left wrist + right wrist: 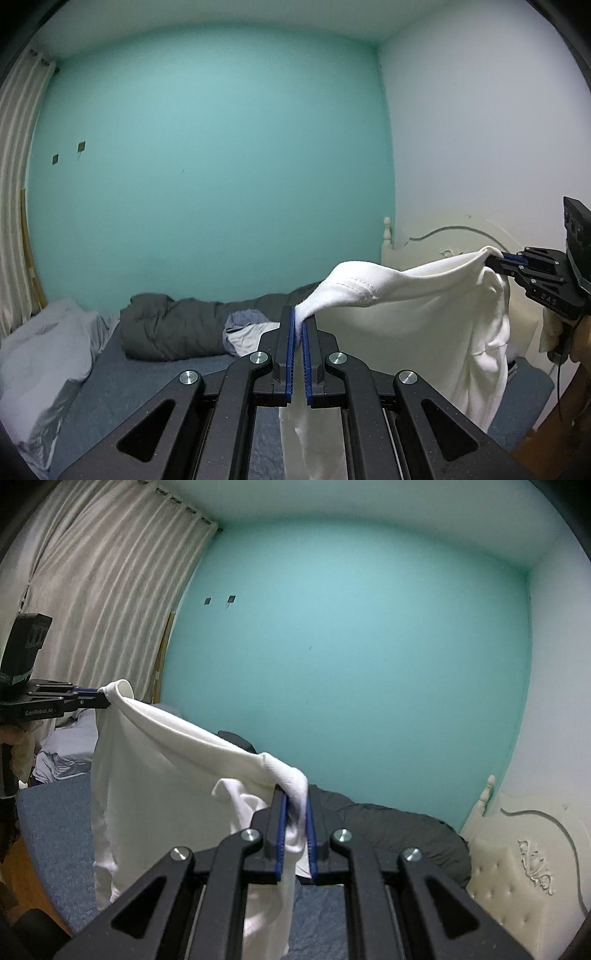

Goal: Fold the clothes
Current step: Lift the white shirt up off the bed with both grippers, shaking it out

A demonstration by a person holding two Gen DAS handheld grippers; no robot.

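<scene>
A white garment (424,317) hangs in the air above the bed, stretched between both grippers. My left gripper (298,319) is shut on one top corner of it, and cloth drops below the fingers. The right gripper (498,258) shows at the right edge of the left wrist view, pinching the other corner. In the right wrist view my right gripper (295,801) is shut on a bunched fold of the white garment (155,775). The left gripper (99,698) appears at the far left there, clamped on its corner. The cloth's lower part hangs loose toward the bed.
A bed with a blue cover (147,387) lies below. A dark grey duvet (177,325) is rolled along the teal wall, with a grey garment (243,332) beside it. Pale bedding (40,350) sits left. A cream headboard (517,867) stands right. Curtains (92,590) hang left.
</scene>
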